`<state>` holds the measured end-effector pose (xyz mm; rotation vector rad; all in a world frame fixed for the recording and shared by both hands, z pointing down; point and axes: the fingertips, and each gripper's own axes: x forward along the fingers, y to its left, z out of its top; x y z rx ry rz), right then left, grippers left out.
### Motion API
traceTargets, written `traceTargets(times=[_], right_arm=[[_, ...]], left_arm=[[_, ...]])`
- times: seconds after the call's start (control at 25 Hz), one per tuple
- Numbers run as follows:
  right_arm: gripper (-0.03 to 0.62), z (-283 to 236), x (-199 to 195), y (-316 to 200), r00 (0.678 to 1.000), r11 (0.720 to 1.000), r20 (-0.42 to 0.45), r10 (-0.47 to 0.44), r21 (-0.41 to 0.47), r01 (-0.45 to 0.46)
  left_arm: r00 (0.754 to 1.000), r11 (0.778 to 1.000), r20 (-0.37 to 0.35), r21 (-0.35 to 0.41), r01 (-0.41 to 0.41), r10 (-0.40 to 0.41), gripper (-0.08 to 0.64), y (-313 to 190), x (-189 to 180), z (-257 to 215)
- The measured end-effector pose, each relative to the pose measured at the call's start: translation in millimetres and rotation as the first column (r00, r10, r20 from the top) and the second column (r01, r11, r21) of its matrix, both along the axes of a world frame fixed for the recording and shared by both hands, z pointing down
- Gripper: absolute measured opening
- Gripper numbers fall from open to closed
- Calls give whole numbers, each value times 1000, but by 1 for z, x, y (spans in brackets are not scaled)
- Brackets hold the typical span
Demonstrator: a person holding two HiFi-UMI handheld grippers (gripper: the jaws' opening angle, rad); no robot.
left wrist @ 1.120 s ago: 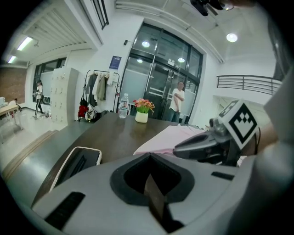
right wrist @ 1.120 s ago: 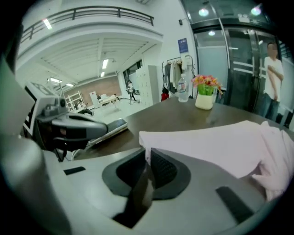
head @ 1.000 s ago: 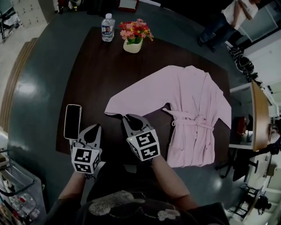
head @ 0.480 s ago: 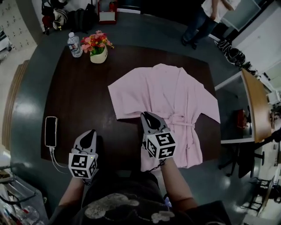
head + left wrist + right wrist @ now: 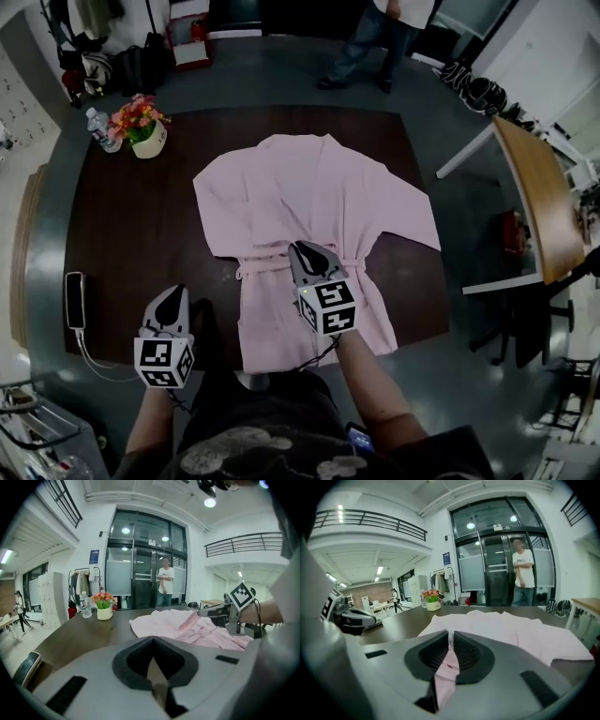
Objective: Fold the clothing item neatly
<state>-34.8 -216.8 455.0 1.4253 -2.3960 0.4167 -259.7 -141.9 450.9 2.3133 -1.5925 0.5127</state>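
Dark table point(image 5: 122, 234): 1 pink robe point(image 5: 309, 202), 1 phone point(image 5: 74, 300). Right gripper point(image 5: 311, 249) pinching robe; left gripper point(image 5: 171, 292) fingers point(image 5: 164, 309) pressed together.

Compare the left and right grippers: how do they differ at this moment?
The right gripper is shut on the pink robe, with its fabric between the jaws; the left gripper is shut on nothing. The right gripper is over the pink robe; the left gripper is over the dark table beside it. Both point away from the person.

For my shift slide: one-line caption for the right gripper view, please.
Right gripper shut on a fold of the pale pink fabric robe spread on the dark wooden table.
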Motion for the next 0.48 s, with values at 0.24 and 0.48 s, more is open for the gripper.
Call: traceTargets(times=[0.24, 0.48], right_arm=[[24, 3, 24, -10, 999, 999, 16, -44, 20, 44], [25, -34, 24, -18, 995, 988, 81, -63, 147, 51]], left_arm=[[997, 997, -29, 35, 73, -72, 9, -6, 20, -15], [1000, 998, 2, 60, 21, -21, 9, -17, 32, -20]])
